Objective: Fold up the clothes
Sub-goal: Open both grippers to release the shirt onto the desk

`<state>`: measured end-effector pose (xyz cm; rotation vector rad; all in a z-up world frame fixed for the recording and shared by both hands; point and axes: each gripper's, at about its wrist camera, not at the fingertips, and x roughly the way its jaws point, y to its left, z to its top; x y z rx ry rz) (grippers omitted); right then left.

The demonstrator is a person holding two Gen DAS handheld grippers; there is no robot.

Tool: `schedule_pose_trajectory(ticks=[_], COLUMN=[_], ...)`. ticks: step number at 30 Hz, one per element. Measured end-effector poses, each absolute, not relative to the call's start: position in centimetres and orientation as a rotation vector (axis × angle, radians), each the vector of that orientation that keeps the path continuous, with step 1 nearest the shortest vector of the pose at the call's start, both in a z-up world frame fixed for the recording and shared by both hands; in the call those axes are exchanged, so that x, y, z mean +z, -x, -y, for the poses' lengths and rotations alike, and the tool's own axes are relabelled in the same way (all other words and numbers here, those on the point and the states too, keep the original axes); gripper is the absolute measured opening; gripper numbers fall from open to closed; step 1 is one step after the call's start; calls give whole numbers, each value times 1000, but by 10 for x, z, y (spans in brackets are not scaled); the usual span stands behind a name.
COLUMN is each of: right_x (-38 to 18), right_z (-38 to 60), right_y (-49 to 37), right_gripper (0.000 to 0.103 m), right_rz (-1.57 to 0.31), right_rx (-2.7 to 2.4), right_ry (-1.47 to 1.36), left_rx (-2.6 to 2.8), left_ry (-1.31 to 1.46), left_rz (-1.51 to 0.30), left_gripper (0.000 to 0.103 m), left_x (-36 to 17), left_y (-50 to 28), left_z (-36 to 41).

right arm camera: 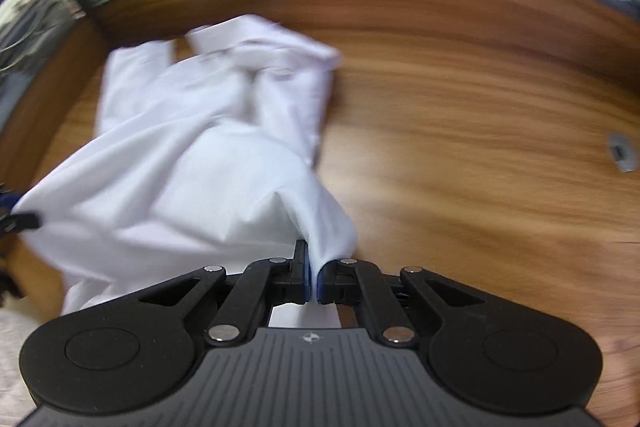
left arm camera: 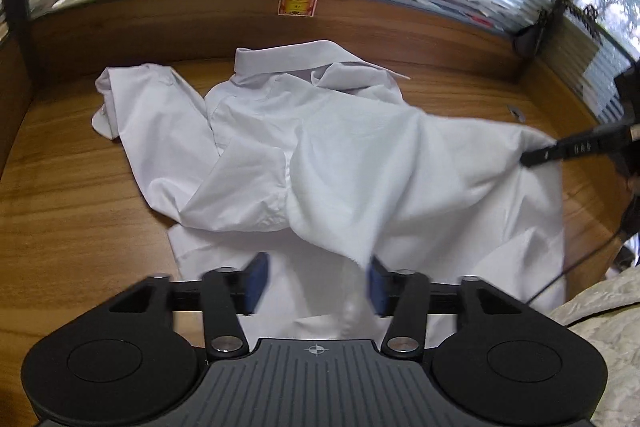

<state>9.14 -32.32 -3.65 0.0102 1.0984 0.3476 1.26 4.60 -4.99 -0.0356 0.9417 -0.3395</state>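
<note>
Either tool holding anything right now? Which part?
Right tool pinches the white shirt at a bunched edge. Left tool is open, holding nothing.

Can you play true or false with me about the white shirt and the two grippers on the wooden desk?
1. The shirt is white. True.
2. The right gripper is open and empty. False: it is shut on the shirt's cloth.
3. The left gripper is open. True.
4. The shirt is neatly folded. False: it lies crumpled on the desk.
5. A red-and-yellow sticker is on the wooden back panel. True.
</note>
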Motion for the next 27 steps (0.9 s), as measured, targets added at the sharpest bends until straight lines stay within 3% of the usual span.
schedule_pose_trajectory(ticks=[5,9,12,16,27], right_x=[-31,-30,-27,-16,12], right_z=[348,360,363,365,345], right_y=[-109,-115,-113,-108,-92], right_gripper=[5,9,20,47,64], right_rz=[-1044,-1017,-1005,-981,-945], right_rx=[247,173,143,138,192], right_ry=[25,44,14,-5,-73], left_rx=[-412,-474,-483,-435,-247], left_ry=[65,102,116,164,95], left_rz=[-931,-940,-926,-927,-915], left_gripper=[80,82,85,88,88], left_x=[-48,-44,-41,-39,-68], left_y=[-21,-23,-22,-24,-64], left_z=[-40,-40,-46,-64,-86])
